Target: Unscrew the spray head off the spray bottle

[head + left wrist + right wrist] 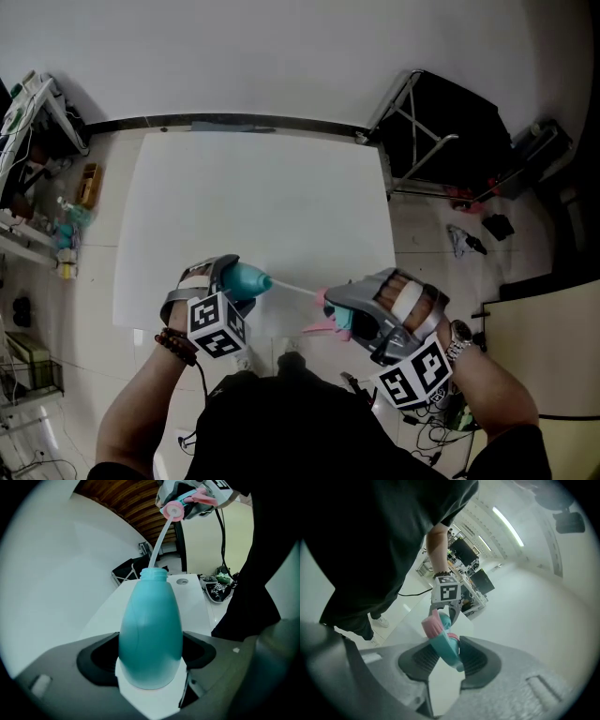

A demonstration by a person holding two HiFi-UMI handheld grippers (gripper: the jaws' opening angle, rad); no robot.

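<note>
Although the dip tube [158, 543] joins them, the spray head [439, 638] is off the teal spray bottle [150, 630], and both are held in the air over the desk's [262, 187] near edge.
The left hand-held gripper [234, 281] has its jaws spread wide and clamped on the bottle's fat lower body. The bare threaded neck [153, 573] points away from it toward the other hand. The right hand-held gripper [445, 657] has its jaws pressed on the teal body of the spray head, which sits tilted between them. The pink collar [172, 510] faces the bottle. The white tube runs from that collar down into the open neck. The head is held nearer the desk's near right corner, well apart from the neck.
</note>
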